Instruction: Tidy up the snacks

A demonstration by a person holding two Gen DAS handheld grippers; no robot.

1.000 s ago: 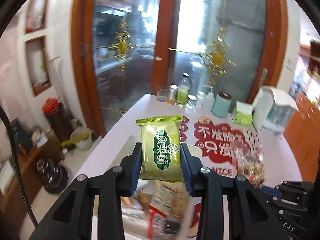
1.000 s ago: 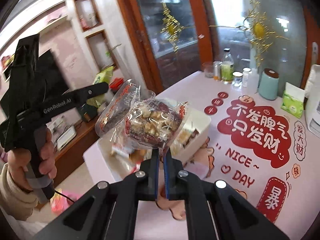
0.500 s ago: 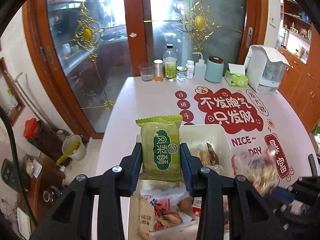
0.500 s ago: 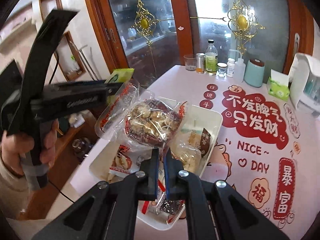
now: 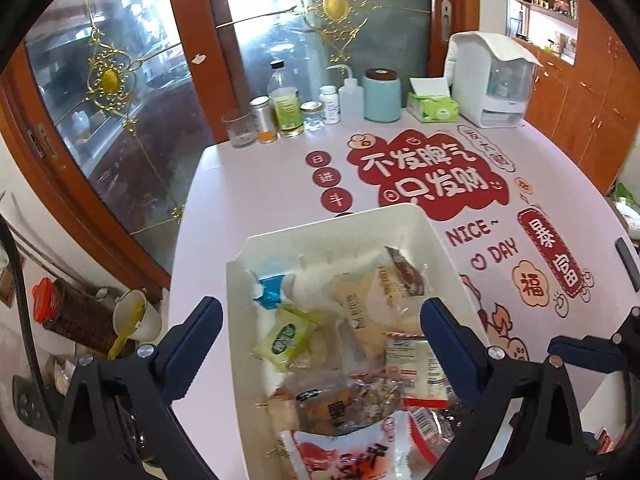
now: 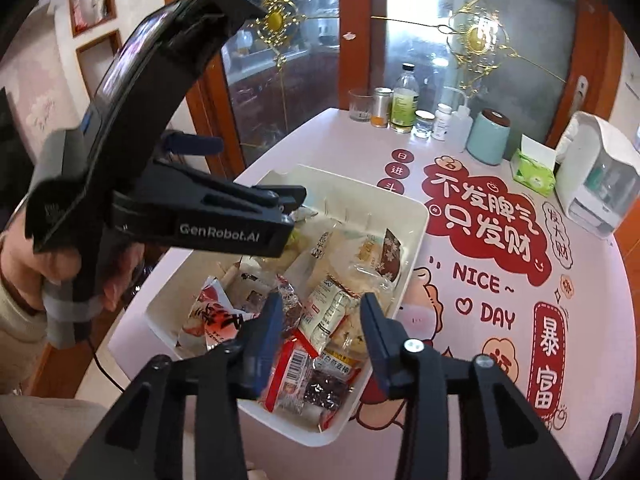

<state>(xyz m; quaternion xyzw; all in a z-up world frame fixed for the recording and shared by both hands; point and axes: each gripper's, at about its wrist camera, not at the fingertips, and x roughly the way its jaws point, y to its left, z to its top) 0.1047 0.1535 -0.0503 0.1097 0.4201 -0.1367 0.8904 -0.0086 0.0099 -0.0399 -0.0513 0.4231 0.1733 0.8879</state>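
L gripper (image 5: 320,340) jaws opening wide, R gripper (image 6: 320,320) opening too, both empty over white bin (image 5: 436,240), frame centre; green snack pack (image 5: 286,338) lies inside.

Right gripper (image 6: 320,320): jaws opening, nothing pinched; held above snack packets (image 6: 320,308).
Bin (image 6: 416,216): white, filled with packets, set on pink table (image 6: 500,368).
Left gripper (image 6: 224,216): held in hand (image 6: 44,268), poised over bin's far-left end.
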